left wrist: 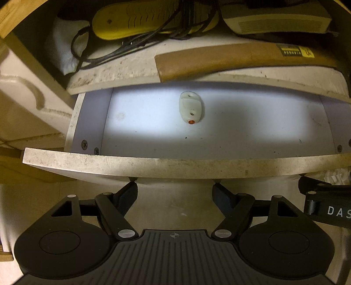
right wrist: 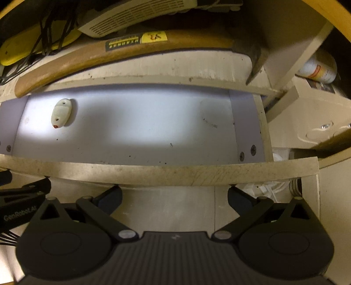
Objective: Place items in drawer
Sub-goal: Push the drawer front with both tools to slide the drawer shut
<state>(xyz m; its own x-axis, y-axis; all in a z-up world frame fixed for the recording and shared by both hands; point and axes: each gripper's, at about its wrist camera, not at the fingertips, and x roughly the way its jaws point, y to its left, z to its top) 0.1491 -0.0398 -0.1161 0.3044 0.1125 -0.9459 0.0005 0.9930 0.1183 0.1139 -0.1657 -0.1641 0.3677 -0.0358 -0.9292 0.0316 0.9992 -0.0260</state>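
Observation:
An open white drawer (left wrist: 166, 163) (right wrist: 153, 173) lies in front of both grippers. A small white oval device with an orange tip (left wrist: 190, 107) (right wrist: 61, 113) lies on the drawer floor, lit by a bright patch. My left gripper (left wrist: 174, 193) is open and empty, just in front of the drawer's front panel. My right gripper (right wrist: 174, 197) is open and empty, also just in front of the front panel. The right gripper's body shows at the right edge of the left wrist view (left wrist: 324, 201).
On the shelf above the drawer lie a hammer with a wooden handle (left wrist: 230, 59) (right wrist: 105, 59), a yellow device (left wrist: 136, 19), black cables (left wrist: 105, 52) and a beige vented box (left wrist: 276, 22) (right wrist: 131, 15). A white canister (right wrist: 318, 68) lies at the right.

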